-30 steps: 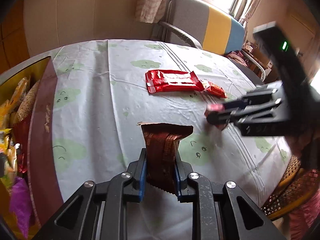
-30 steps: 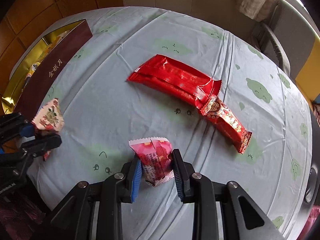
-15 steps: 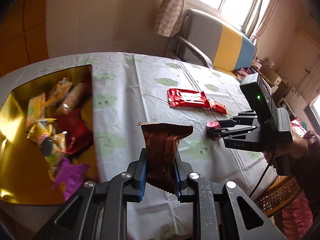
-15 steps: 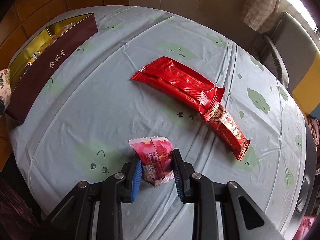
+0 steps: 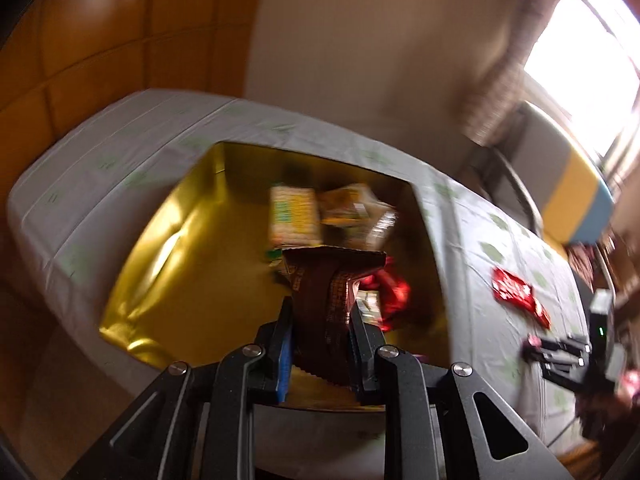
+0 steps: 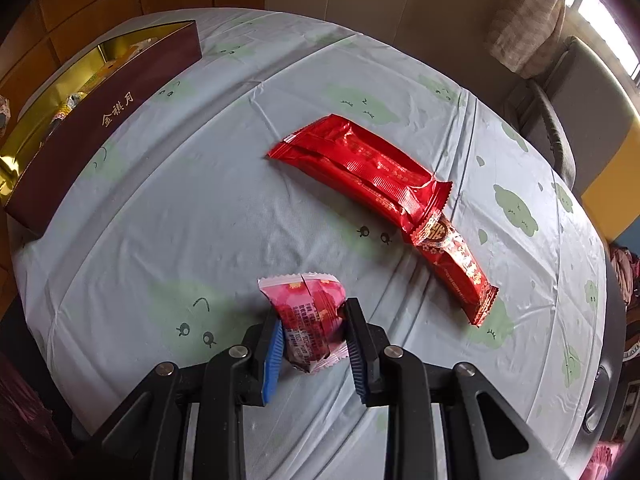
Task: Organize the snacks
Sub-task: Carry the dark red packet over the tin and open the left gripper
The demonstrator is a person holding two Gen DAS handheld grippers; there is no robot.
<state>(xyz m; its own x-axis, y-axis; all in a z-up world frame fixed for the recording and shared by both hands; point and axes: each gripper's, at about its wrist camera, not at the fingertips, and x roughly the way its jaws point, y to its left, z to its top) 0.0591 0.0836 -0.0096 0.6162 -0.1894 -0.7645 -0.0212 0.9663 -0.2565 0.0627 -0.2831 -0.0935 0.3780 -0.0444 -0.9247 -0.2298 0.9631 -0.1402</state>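
Left wrist view: my left gripper (image 5: 320, 324) clamps a brown snack packet (image 5: 332, 300) above the gold-lined box (image 5: 160, 248). Right wrist view: my right gripper (image 6: 312, 336) pinches a pink snack packet (image 6: 308, 316) over the table (image 6: 200, 208).

Gold characters "金祺月" stand on the maroon box (image 6: 108, 116) wall.

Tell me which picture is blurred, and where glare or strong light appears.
Left wrist view: motion blur smears the snacks in the gold-lined box, with glare on its lining and a blown-out window; the brown wrapped snack stays sharp. Right wrist view: sharp, evenly lit; only small highlights on the long red foil packet.
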